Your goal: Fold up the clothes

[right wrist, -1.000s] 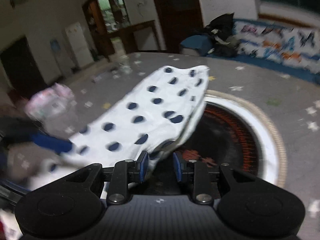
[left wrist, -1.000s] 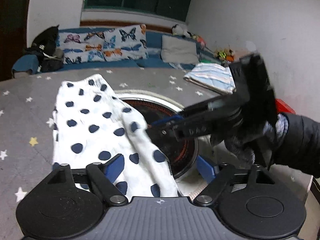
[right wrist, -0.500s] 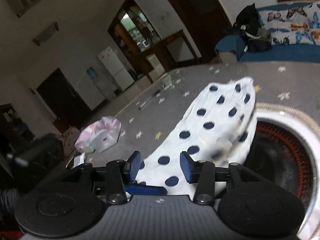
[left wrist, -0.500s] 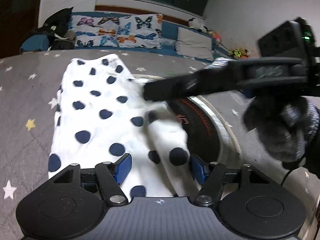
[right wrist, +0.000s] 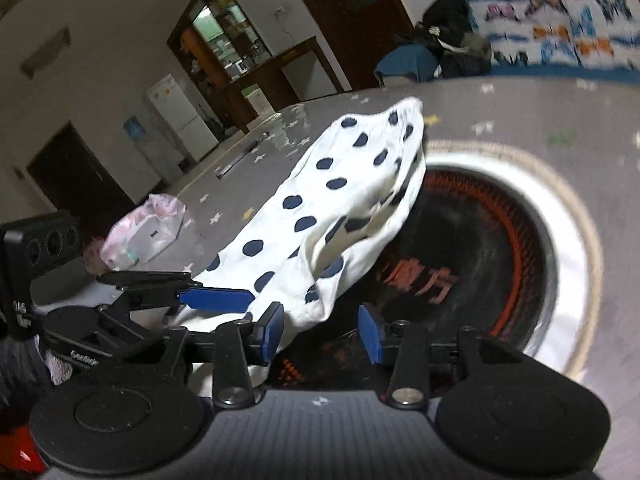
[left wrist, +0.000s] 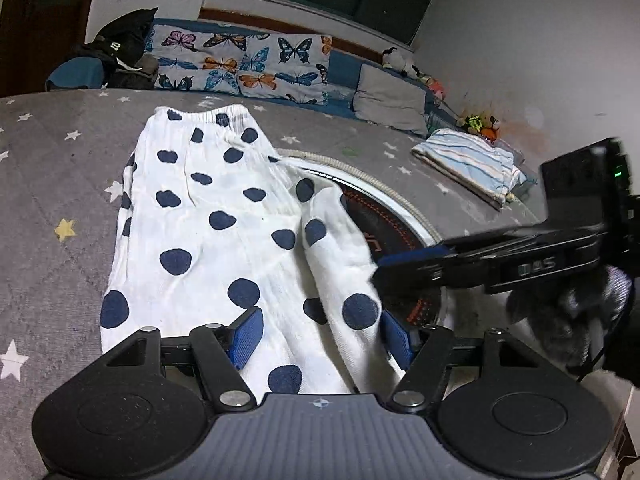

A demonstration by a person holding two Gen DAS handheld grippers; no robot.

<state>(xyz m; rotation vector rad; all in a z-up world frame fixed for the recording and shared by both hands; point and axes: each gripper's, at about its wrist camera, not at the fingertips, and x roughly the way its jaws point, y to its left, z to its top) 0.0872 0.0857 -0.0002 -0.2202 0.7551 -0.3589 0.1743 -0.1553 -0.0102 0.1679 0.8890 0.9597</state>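
White trousers with dark blue dots [left wrist: 208,208] lie flat on the grey star-print table [left wrist: 60,168], waistband at the far end. One leg lies partly over the round dark burner [left wrist: 404,252] set in the table. My left gripper [left wrist: 320,338] is open, its blue pads either side of the leg ends. My right gripper [left wrist: 380,274], held by a gloved hand [left wrist: 560,312], reaches in from the right with its tip at the edge of the right leg. In the right wrist view my right gripper [right wrist: 320,332] is open, the trousers [right wrist: 332,200] ending by its left pad. The left gripper [right wrist: 216,286] lies low at the left.
A folded striped cloth [left wrist: 468,164] lies at the table's far right. A sofa with butterfly cushions [left wrist: 240,64] and dark bags [left wrist: 120,48] runs behind the table. A pink and white plastic bag [right wrist: 144,232] sits on the table's left part. The burner's white rim [right wrist: 568,280] rings the centre.
My right gripper went from nearly shut on the trouser leg to open and drew back to the right. The lifted leg now lies flat beside the other one.
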